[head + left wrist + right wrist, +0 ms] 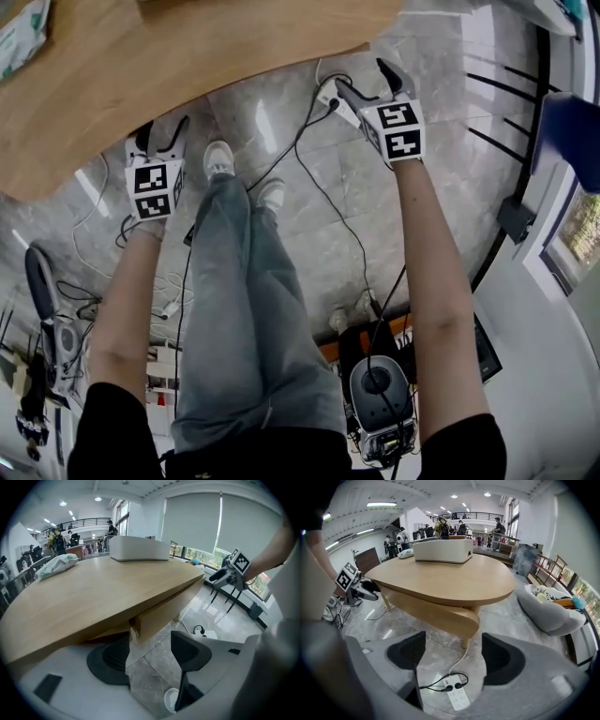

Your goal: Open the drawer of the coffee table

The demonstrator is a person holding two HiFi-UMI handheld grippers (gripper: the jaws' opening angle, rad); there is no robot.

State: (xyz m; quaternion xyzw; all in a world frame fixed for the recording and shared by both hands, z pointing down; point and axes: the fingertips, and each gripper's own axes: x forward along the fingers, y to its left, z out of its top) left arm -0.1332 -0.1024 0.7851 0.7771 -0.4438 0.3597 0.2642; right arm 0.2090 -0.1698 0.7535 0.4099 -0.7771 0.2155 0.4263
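The wooden coffee table [169, 56] fills the top of the head view. A wooden drawer box [161, 611] hangs under its top; in the right gripper view it shows as a rounded wooden body [436, 611]. My left gripper [161, 133] hovers at the table's near edge, open and empty [152, 644], pointing at the box's corner. My right gripper [366, 80] hangs over the floor right of the table, open and empty [452, 651], short of the rounded body. Each gripper appears in the other's view: the right gripper [229, 571], the left gripper [356, 585].
A white power strip [457, 695] with black cables lies on the floor under my right gripper. The person's legs [244, 309] stand between my arms. A white box [140, 548] and a plastic packet [56, 566] sit on the tabletop. A grey beanbag [548, 609] lies right.
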